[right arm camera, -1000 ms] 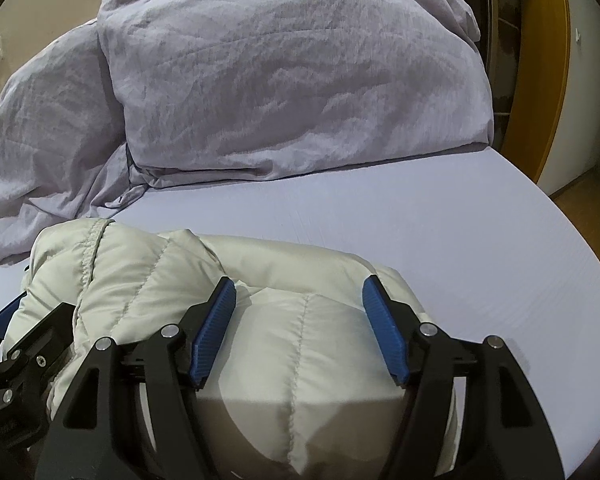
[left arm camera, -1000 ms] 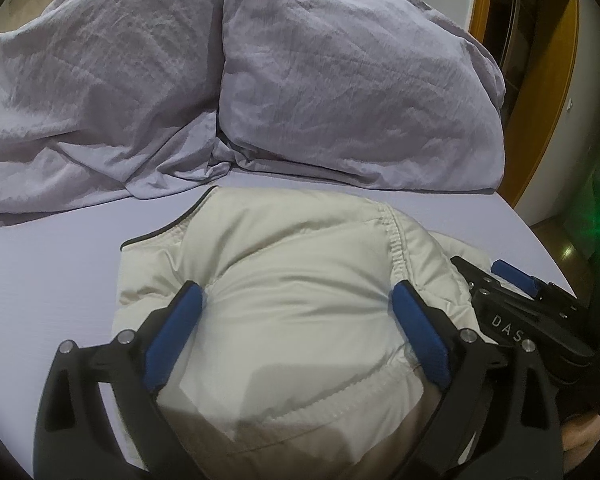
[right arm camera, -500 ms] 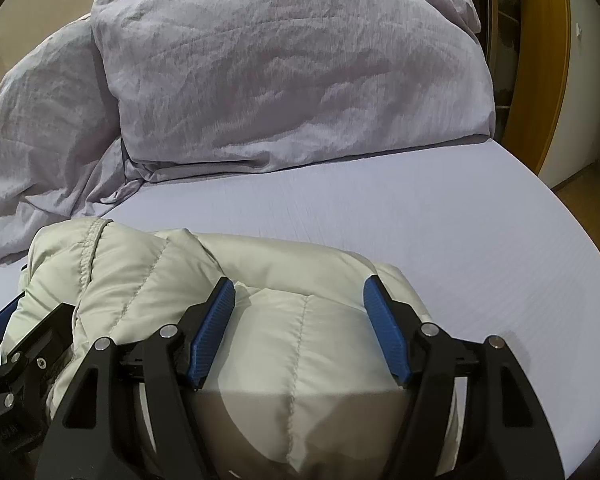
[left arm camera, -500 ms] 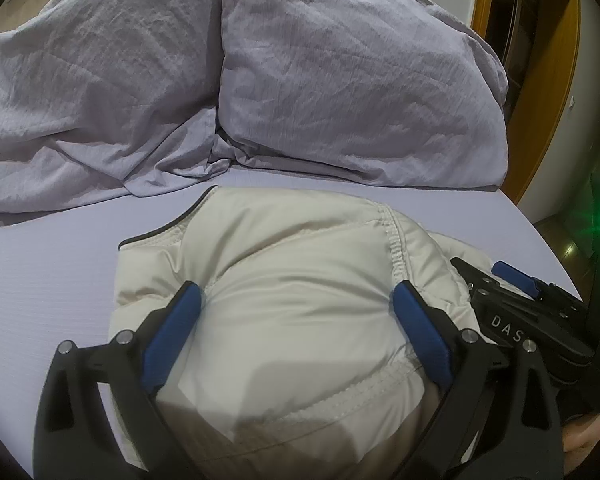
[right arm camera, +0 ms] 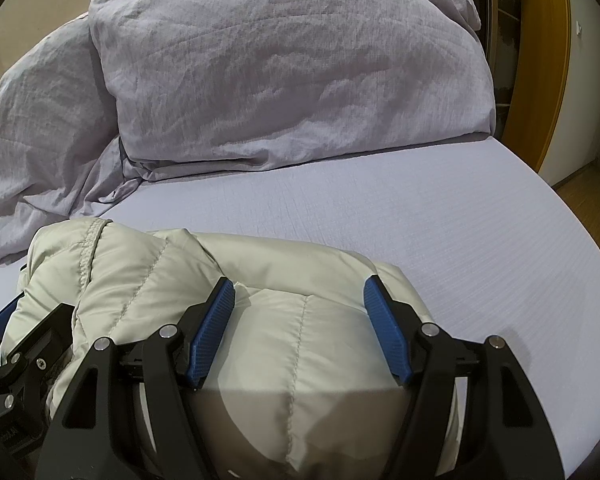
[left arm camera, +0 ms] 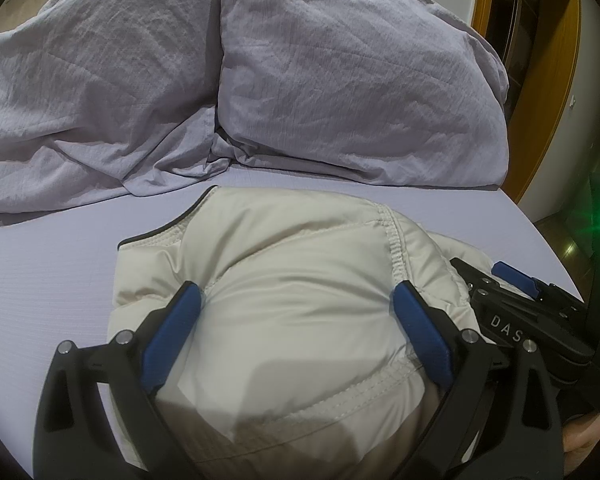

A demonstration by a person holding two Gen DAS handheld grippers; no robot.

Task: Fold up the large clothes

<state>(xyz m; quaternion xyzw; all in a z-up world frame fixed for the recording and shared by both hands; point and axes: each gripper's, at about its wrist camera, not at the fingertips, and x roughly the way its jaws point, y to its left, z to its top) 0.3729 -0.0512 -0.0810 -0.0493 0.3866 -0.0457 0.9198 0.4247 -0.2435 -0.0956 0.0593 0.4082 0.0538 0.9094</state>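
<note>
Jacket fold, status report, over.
Left gripper and right gripper both wide, bulging cream puffer jacket between their blue pads. Jacket bundled on the bed sheet. Pillows beyond, clear.

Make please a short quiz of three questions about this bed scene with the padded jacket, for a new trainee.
1. True or false: the cream jacket lies on the lilac bed sheet.
2. What lies at the far end of the bed, behind the jacket? A) grey pillows B) a laptop C) a stack of towels
3. What fills the space between the blue pads of the left gripper and of the right gripper?

Key
1. True.
2. A, the crumpled grey pillows.
3. A bulge of the jacket; each gripper's jaws stand wide around the puffy fabric with the pads against its sides, one gripper beside the other.
</note>
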